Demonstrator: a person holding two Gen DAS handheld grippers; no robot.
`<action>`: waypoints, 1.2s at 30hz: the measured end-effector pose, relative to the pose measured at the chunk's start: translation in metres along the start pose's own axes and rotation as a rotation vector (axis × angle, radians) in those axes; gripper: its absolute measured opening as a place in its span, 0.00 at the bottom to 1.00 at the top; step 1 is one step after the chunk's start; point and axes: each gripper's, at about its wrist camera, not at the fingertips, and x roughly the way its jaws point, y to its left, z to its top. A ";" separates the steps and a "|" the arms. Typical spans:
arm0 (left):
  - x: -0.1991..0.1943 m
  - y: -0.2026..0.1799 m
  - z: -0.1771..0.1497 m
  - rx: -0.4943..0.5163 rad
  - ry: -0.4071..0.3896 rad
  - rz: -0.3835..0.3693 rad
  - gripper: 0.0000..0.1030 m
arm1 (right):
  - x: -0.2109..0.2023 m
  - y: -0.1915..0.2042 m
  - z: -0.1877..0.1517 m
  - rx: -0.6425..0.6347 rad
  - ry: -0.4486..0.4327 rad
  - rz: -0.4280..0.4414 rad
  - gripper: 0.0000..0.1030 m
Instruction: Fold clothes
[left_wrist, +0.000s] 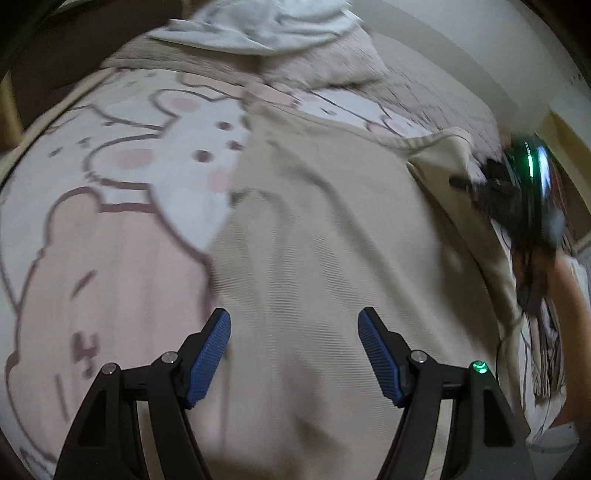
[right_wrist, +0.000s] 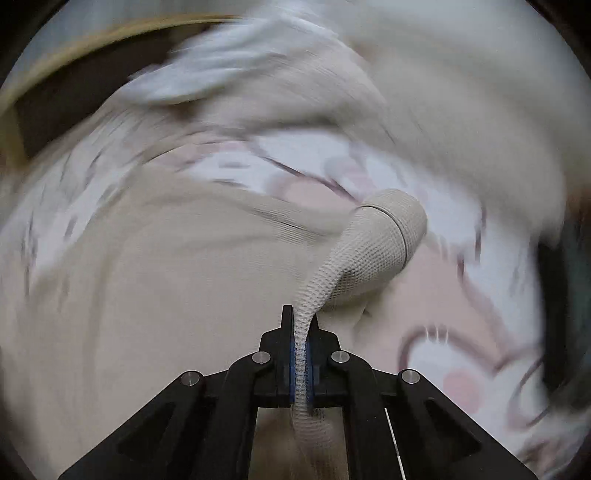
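Right tool (right_wrist: 302, 354) pinches a rolled edge of the beige garment (left_wrist: 325, 236) spread on the cartoon-print bedsheet (left_wrist: 110, 184), while the left tool (left_wrist: 294, 354) hovers above it, spread wide.

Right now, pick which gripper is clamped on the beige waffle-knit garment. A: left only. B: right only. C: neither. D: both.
B: the right gripper has its jaws closed on a bunched strip of the beige waffle-knit garment, while the left gripper hangs open above the cloth, its blue pads wide apart.
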 end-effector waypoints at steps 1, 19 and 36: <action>-0.005 0.006 -0.002 -0.017 -0.015 0.003 0.68 | -0.012 0.037 -0.001 -0.128 -0.047 -0.046 0.05; 0.001 0.035 -0.042 -0.150 -0.004 -0.047 0.68 | -0.062 0.032 0.014 0.268 -0.050 0.471 0.45; 0.017 0.019 -0.071 -0.034 0.047 0.004 0.69 | 0.043 0.032 0.028 0.274 0.211 0.480 0.09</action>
